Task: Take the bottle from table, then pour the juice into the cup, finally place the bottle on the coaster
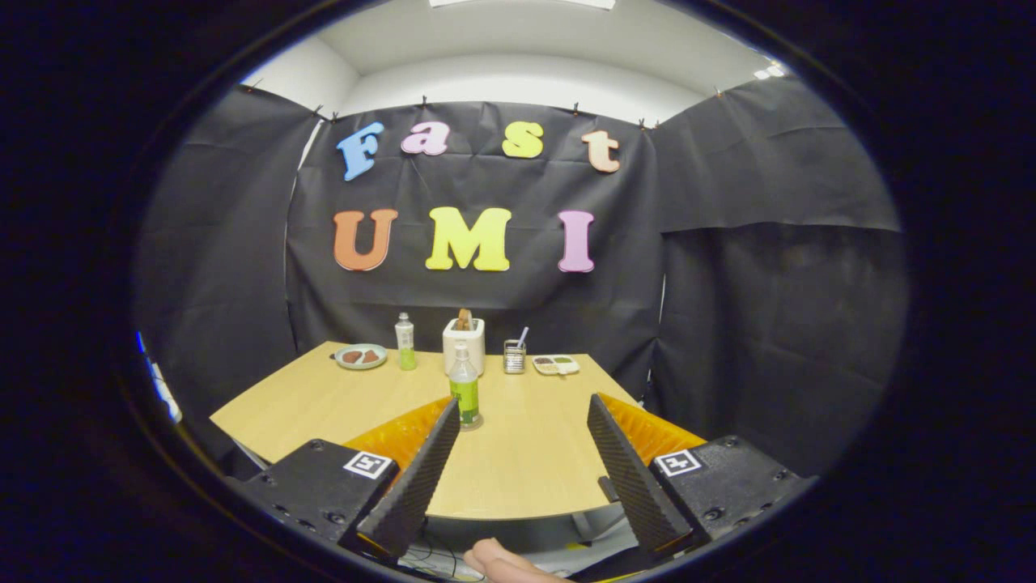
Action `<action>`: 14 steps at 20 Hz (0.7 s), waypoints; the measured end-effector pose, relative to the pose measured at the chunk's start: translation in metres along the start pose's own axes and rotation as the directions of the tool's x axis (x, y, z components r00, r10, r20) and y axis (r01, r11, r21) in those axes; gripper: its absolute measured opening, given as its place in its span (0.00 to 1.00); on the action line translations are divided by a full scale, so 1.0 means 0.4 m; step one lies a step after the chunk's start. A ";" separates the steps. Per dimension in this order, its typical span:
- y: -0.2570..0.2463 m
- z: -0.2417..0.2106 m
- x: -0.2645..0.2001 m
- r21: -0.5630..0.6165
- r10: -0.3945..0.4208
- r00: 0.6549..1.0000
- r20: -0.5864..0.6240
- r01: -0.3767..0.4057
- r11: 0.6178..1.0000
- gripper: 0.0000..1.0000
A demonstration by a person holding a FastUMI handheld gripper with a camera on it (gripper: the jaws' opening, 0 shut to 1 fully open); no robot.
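Bottle on the table, claw spread wide and empty.

I see the green-labelled juice bottle standing upright on a round coaster on the wooden table, just ahead of my left fingertip. My gripper grips nothing, its ribbed fingers well apart. Beyond the bottle stand a white cup, a second small bottle, a plate, a metal holder and a shallow tray along the table's far edge. A fingertip shows below the gripper.

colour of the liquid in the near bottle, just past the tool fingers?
Green, in the gripper view: near bottle stands on the table, just beyond the open tool.
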State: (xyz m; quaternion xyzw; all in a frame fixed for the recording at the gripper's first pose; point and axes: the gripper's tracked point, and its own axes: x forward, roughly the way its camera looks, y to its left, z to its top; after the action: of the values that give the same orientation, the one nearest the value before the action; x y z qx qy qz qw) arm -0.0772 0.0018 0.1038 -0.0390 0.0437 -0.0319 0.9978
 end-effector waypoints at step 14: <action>-0.035 -0.028 -0.003 0.008 -0.035 0.999 -0.005 0.035 0.999 1.00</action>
State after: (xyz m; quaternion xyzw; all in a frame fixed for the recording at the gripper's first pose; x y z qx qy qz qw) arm -0.0800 -0.0128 0.0939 -0.0356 0.0451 -0.0497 0.9971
